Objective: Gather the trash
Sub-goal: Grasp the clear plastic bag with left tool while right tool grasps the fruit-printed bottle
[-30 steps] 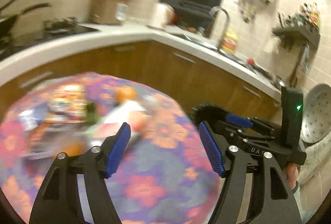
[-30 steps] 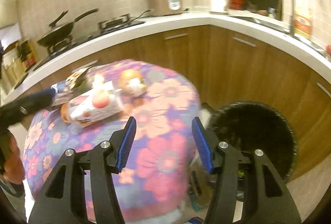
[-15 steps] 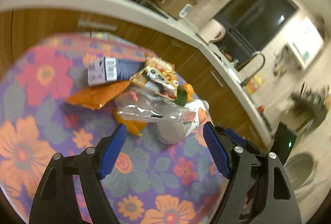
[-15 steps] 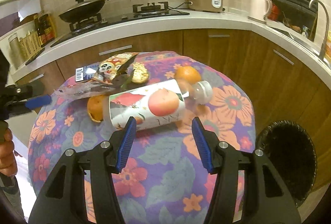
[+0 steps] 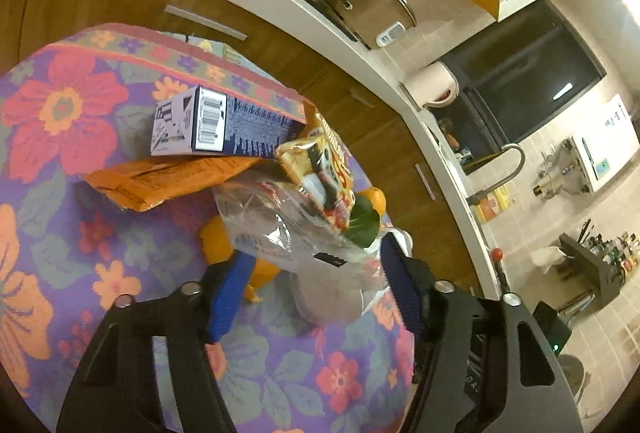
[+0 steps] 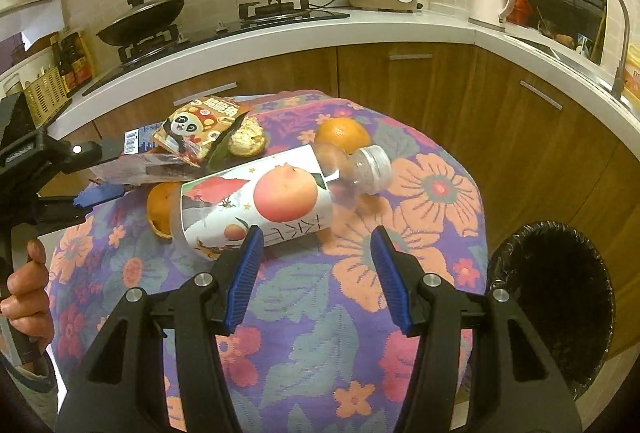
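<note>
A heap of litter lies on a round table under a flowered cloth [image 6: 432, 193] in a kitchen: a peach-labelled plastic bottle [image 6: 276, 201] on its side, a clear crinkled wrapper [image 5: 288, 233], a panda snack packet [image 6: 200, 125], a blue carton [image 5: 224, 125], an orange bag [image 5: 168, 181], orange peel [image 6: 158, 207] and a whole orange [image 6: 342, 133]. The left gripper [image 5: 316, 289], rolled on its side, straddles the near edge of the pile, and its jaws have just been closing with the clear wrapper and the bottle's base between them; the pads do not appear to press on either yet, though the fisheye blur at the right pad leaves this uncertain. The right gripper [image 6: 316, 265] hangs spread and empty just short of the bottle's label, its left pad close to the label edge but seemingly not touching. A black-lined bin [image 6: 552, 297] stands beside the table, on the right gripper's side. The step in hand looks like a first pick from the pile. To do it well, the left gripper should commit to one item, most likely the wrapper, and bite a bunched fold rather than a single slippery film, then lift straight up so that the packet and carton resting against it are not dragged off the table. The bottle is round and likely to roll, so the right gripper does best to close across its labelled middle, not its tapering neck.
</note>
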Motion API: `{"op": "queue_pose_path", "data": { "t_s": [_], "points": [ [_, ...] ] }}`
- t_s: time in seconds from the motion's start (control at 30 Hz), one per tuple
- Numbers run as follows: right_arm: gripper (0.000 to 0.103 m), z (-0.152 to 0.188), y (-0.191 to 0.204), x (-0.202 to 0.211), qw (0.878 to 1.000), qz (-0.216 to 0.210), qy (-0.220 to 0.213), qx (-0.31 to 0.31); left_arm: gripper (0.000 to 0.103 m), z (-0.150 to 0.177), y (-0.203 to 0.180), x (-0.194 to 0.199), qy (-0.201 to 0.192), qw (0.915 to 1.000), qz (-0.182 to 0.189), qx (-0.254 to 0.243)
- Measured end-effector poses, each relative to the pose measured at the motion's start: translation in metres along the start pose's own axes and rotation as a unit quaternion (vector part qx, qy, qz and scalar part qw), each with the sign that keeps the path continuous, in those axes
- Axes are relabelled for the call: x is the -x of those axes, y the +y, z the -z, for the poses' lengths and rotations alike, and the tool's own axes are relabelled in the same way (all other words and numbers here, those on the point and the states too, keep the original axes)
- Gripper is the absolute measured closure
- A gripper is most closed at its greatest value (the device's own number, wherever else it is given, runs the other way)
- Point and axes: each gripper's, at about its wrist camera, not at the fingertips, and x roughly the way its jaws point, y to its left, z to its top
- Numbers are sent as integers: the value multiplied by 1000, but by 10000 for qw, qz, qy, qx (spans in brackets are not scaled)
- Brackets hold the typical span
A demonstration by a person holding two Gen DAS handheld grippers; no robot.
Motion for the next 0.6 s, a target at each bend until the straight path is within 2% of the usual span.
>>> {"op": "queue_pose_path", "data": {
  "t_s": [0.17, 0.37, 0.43, 0.5, 0.6],
  "points": [
    [51, 0, 1, -4, 9999, -82, 65, -74, 78, 6, -2, -3, 50, 9999, -92, -104],
    [51, -2, 2, -19, 9961, -489, 367, -635, 85, 20, -11, 19, -49, 9984, -22, -556],
    [42, -4, 3, -20, 9933, -589, 406, -909, 85, 28, -12, 33, -50, 9972, 15, -741],
    [16, -5, 1, -17, 9882, -657, 356, -1336, 85, 34, -11, 44, -48, 9962, 46, -868],
    [13, -4, 3, -23, 9814, -600, 473, -1759, 86, 45, -7, 59, -15, 9943, 69, -1065]
  ]
}}
